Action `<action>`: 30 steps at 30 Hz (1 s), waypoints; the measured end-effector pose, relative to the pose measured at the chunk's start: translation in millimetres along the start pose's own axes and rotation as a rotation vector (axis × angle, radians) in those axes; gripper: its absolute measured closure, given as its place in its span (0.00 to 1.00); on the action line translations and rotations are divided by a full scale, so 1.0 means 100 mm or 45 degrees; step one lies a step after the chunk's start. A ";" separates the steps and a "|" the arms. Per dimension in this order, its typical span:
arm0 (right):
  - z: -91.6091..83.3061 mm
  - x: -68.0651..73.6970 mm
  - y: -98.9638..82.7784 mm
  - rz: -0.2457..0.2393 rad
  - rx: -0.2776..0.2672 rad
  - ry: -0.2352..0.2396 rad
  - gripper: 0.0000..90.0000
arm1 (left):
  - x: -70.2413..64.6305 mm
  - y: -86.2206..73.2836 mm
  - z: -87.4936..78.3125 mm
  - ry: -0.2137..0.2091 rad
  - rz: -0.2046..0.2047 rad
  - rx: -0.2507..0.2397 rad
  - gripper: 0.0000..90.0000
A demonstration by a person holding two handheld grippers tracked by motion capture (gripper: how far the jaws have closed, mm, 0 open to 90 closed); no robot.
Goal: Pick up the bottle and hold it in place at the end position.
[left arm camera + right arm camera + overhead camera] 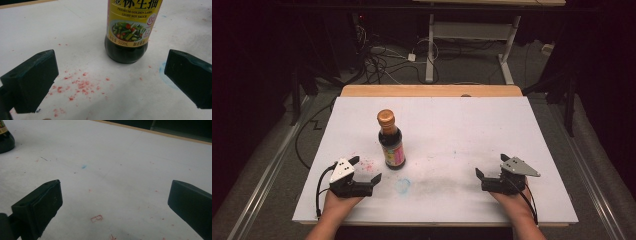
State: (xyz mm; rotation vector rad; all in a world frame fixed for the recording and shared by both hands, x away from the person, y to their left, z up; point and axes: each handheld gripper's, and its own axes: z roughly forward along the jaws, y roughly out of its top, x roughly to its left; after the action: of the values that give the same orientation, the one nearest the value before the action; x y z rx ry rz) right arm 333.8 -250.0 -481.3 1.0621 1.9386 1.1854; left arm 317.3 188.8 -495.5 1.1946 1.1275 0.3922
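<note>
1. My left gripper (364,169) rests on the white surface (462,125), fingers (32,80) spread and empty; my right gripper (490,169) likewise.
2. Just beyond my left fingers, the soy sauce bottle (391,141) stands upright.
3. It looks nearly full: heavy, rigid, slick, probably breakable glass. I'd clamp the labelled body, not the narrow neck.

Left gripper (366,169) low at 7 o'clock, held by left hand (341,199), fingers (31,81) spread wide, nothing between, pointing toward 1 o'clock. Right gripper (490,167) low at 5 o'clock in right hand (512,197), fingers (40,205) wide apart, empty, pointing toward 10 o'clock. Forearms enter from 6 o'clock.
</note>
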 end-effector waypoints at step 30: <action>0.00 0.01 0.00 -0.002 0.006 0.008 0.00 | -0.03 -0.02 -0.01 -0.025 0.038 0.007 0.00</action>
State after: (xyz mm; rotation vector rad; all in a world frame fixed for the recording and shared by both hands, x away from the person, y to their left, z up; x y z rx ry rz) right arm 333.7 -249.4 -481.4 1.0600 1.9473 1.1852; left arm 314.9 186.7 -495.5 1.2191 1.0954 0.3996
